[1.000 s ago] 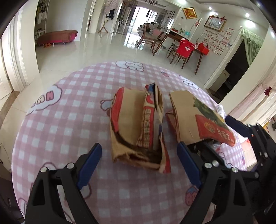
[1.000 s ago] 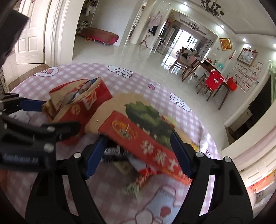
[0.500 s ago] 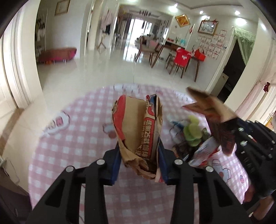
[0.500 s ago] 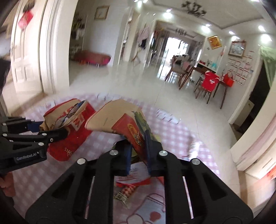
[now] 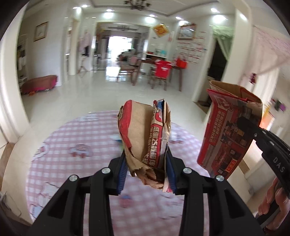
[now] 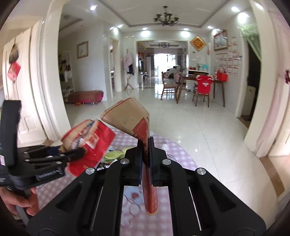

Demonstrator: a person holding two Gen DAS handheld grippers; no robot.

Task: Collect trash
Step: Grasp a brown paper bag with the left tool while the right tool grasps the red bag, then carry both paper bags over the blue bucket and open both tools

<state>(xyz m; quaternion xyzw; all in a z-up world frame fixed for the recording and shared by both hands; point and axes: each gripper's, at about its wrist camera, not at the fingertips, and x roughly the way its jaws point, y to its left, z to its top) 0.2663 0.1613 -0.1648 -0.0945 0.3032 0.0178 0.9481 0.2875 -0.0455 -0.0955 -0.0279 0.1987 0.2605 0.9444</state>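
Shiny white floor tiles (image 6: 190,127) run far back through a bright room, where a wooden dining table (image 6: 197,79) stands with chairs, one of them with a red cloth (image 6: 204,84) over its back. Down low and close lies a round pink checked mat (image 5: 68,145) with little cartoon pictures on it. The left gripper (image 5: 146,168) has its two blue-padded fingers squeezed onto a crumpled brown and red paper bag (image 5: 143,134), and the bag sticks up above the mat with its torn bottom hanging between the fingers. The right gripper (image 6: 145,161) has its fingers pressed almost flat together on a second paper bag (image 6: 130,116), brown with red print. That bag is pinched thin where it is held; its top leans up to the left and its red end hangs down below the fingers. Both bags are up in the air, off the mat, and apart from each other. On the mat between the two grippers sit some small bits of trash (image 6: 113,156), with green pieces and a few wrappers. A person's hand (image 6: 20,201) holds the handle of the left gripper, and fingertips of the other hand (image 5: 271,201) show on the right gripper's handle. A dark chandelier (image 6: 165,17) hangs from the ceiling.
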